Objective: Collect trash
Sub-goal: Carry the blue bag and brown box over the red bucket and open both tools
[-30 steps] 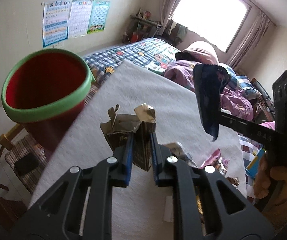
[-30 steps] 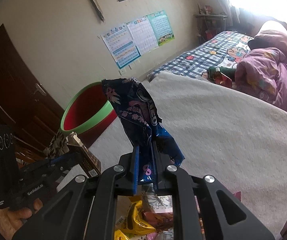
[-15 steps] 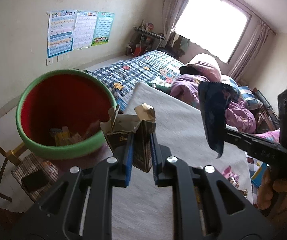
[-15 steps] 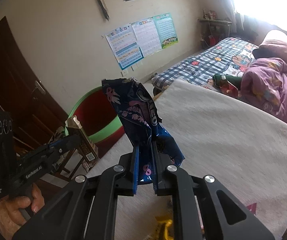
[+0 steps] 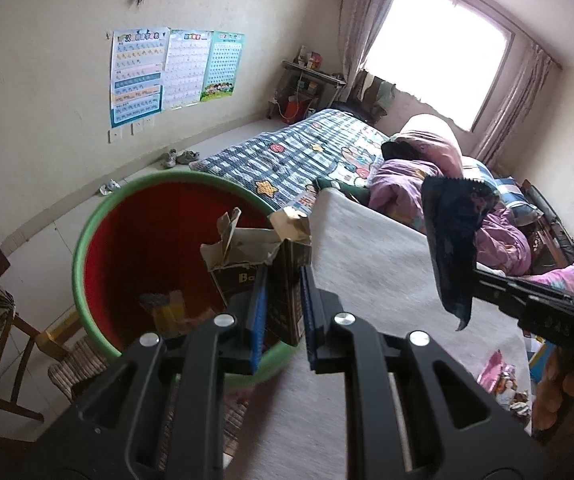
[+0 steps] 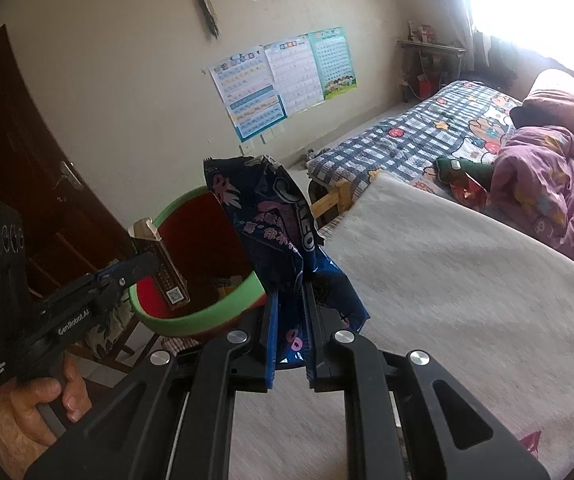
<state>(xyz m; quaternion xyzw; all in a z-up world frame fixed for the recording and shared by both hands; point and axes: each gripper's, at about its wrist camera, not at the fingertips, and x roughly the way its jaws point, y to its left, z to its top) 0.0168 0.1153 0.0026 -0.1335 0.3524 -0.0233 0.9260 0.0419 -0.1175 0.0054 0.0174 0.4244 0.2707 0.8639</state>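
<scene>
Colours and patterns, bedroom scene

Bin (image 5: 87, 248): red inside, green rim. Carton (image 5: 283, 280): dark brown, torn tan top. Wrapper (image 6: 271, 232): dark blue, pink and white print. Bedspread (image 5: 299, 156): blue-white check, cartoon figures. Quilt (image 6: 547, 184): purple. Tabletop (image 6: 447, 280) cover: pale grey.

A home bedroom, apparently a child's: bed (image 5: 307, 156) with cartoon quilt, learning posters (image 5: 167, 72), curtained window (image 5: 439, 44).

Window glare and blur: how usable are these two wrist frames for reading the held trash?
Left wrist view: the window is blown out white; the torn carton in the left gripper is sharp, its print partly legible, the bin rim slightly smeared. Right wrist view: glare washes the top right corner, and the blue wrapper in the right gripper stays crisp; straight edges bow, fisheye.
</scene>
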